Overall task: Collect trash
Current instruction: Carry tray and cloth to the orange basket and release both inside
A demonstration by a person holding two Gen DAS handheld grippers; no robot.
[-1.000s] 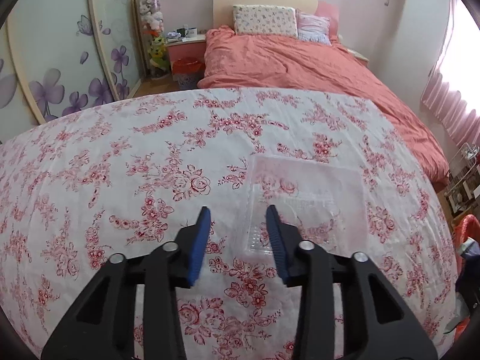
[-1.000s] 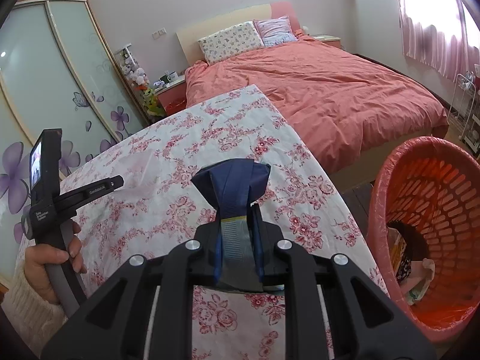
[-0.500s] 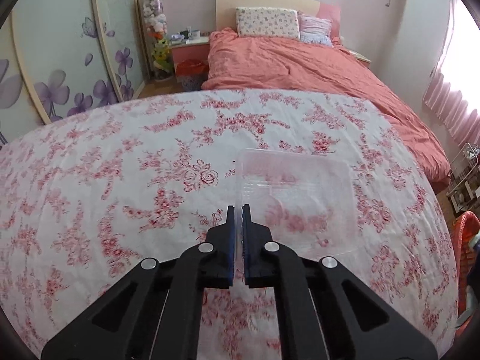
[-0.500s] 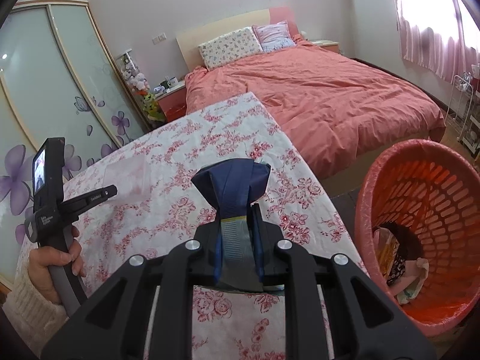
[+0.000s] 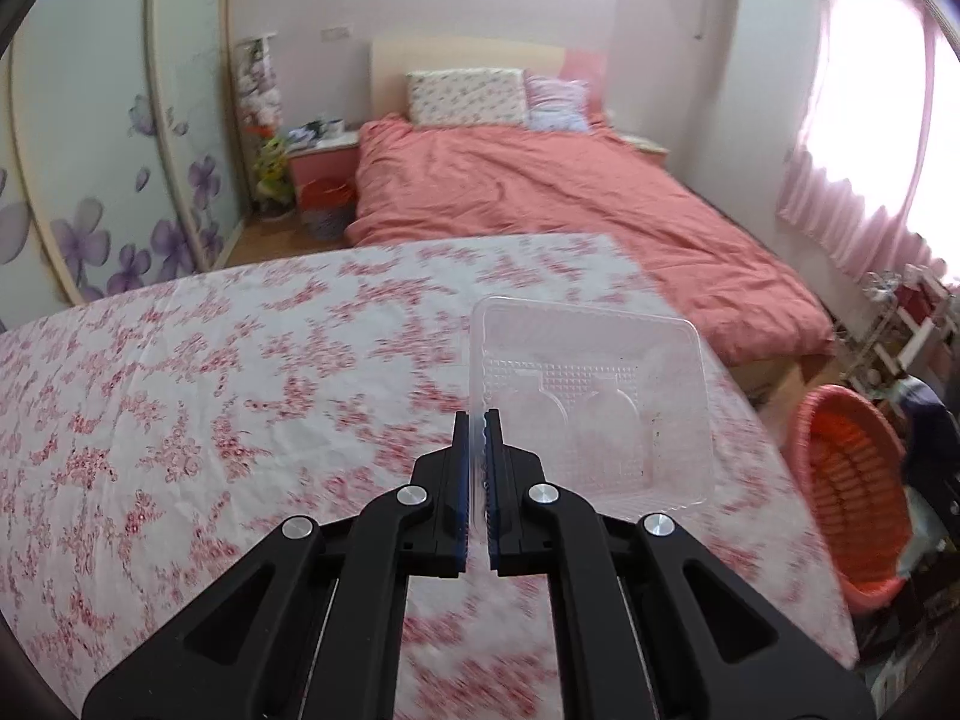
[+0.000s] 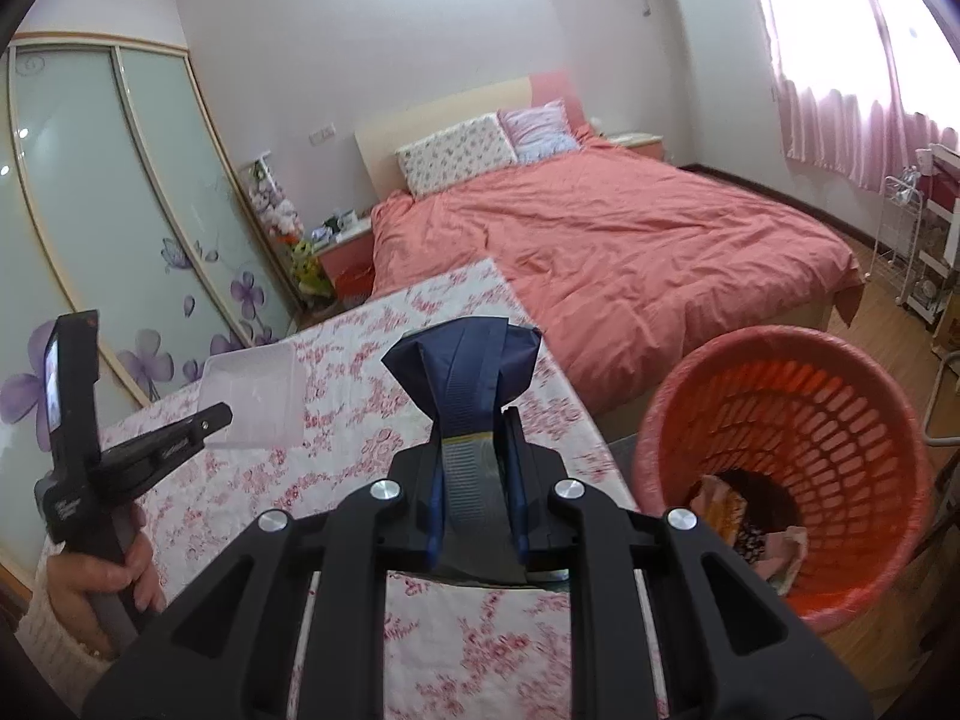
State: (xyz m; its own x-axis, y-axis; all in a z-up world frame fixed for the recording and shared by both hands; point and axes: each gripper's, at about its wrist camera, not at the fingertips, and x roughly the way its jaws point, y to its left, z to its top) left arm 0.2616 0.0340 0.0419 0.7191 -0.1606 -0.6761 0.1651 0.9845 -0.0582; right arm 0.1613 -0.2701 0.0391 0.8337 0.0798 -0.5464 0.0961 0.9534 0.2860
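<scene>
- Clear plastic tray [image 5: 585, 396] being pinched by its near left rim in the left tongs [image 5: 477, 420], just right of centre in the left wrist view; blue pads pressing tight on the thin edge.
- Hanging clear of the rose-printed counter [image 5: 210, 408], tray tilting up toward the lens; in the right wrist view showing at centre left [image 6: 255, 396], sticking out from the left tongs [image 6: 222, 417].
- Gripping that tool's handle, a hand [image 6: 99, 585] in a cream sleeve at the lower left of the right wrist view.
- Clamping a crumpled dark-blue wrapper [image 6: 465, 378] in the right tongs [image 6: 477, 426], centre of the right wrist view, its puffed end rising above the pads.
- Standing on the floor just beside the counter's right edge, a red mesh basket [image 6: 852, 420] at the right of that view, holding some scraps at the bottom; also at the right edge of the left wrist view [image 5: 852, 480].
- Filling the background, a bed [image 5: 540, 192] under a salmon cover.
</scene>
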